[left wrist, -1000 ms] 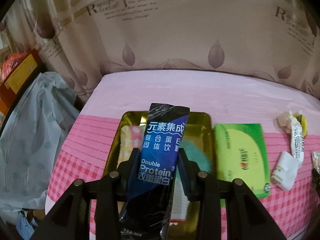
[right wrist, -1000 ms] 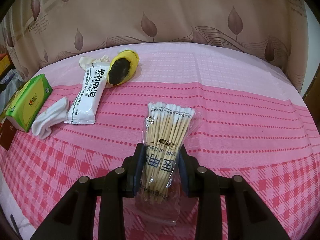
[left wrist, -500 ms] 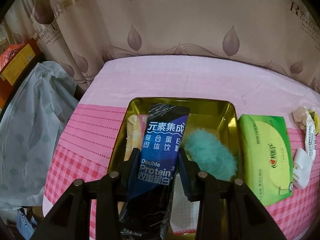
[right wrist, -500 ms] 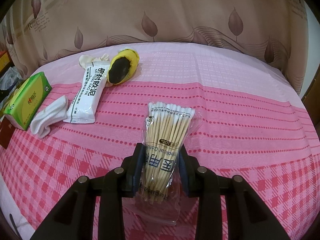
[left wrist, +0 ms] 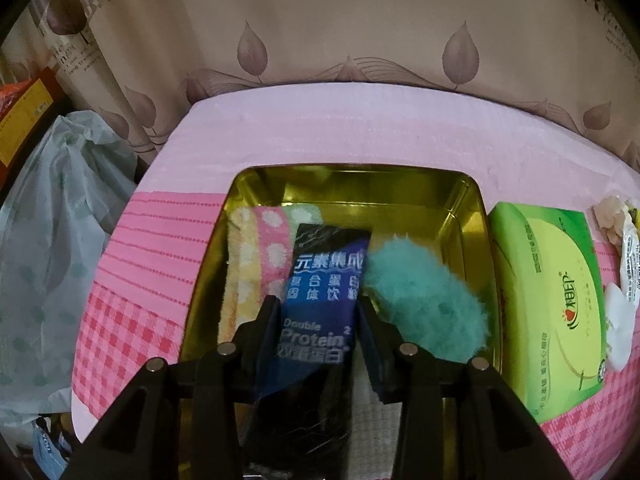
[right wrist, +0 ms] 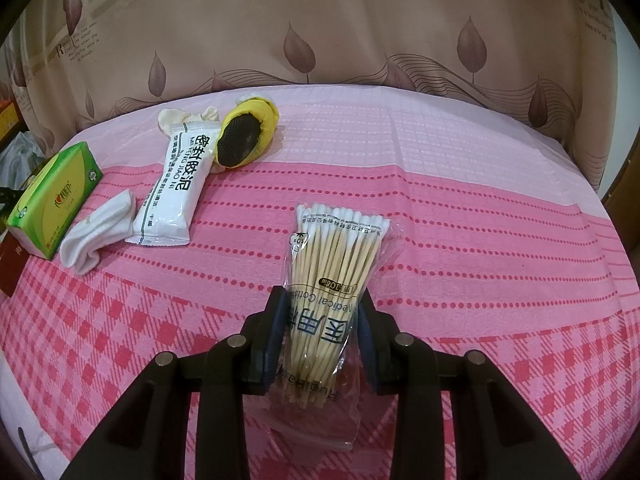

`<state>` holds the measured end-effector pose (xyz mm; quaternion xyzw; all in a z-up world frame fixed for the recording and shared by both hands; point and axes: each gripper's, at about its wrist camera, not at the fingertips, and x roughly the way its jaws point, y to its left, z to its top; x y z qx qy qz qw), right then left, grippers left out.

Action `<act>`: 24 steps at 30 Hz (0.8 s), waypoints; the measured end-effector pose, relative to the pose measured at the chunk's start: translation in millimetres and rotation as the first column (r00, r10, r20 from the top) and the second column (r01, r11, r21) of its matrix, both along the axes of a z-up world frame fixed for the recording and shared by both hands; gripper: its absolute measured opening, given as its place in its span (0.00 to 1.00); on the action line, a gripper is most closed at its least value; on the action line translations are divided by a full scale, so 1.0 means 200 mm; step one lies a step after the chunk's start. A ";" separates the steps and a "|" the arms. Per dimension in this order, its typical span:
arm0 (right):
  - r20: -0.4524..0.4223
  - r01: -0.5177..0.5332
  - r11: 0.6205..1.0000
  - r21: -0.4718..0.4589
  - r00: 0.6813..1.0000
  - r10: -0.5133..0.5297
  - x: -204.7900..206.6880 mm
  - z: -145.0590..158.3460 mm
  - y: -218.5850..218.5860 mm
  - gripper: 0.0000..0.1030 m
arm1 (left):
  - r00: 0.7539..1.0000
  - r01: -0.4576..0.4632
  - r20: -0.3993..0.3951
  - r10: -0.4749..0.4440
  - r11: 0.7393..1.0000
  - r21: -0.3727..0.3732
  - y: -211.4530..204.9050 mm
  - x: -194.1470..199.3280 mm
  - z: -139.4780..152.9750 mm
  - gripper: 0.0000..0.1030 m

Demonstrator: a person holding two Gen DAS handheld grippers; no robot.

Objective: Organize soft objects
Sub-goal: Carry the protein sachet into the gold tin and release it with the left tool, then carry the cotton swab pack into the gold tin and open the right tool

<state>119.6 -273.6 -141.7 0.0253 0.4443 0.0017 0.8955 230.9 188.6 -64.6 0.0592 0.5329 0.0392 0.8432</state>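
Left wrist view. The left gripper is hanging over the gold tray with the dark protein sachet between its jaws. The jaws have just been opening; a sliver of gap is showing along the right pad, so the sachet is judged as being let go rather than squeezed. The sachet is lying lengthwise down the tray's middle, its far end resting over the spotted towel and touching the teal fluffy pad. The risk here is that the sachet is leaning on soft, uneven things: it could be sliding sideways as it is freed, or clinging to a pad and being dragged out when the gripper is lifted. The green tissue pack is lying just beside the tray, outside it.

Right wrist view. The right gripper is clamping the cotton swab bag at its lower half, above the pink checked cloth. The film is slippery and the sticks are loose inside, so the bag could be slipping or tilting during transfer. The white sealed packet, white sock and yellow sponge are lying well apart from this gripper, not yet sorted.
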 end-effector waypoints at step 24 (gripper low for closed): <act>-0.006 0.002 1.000 0.001 1.000 -0.002 -0.01 0.00 -0.01 0.35 | 0.982 -0.008 0.186 0.014 0.999 -0.034 0.04 -0.45 0.27 0.54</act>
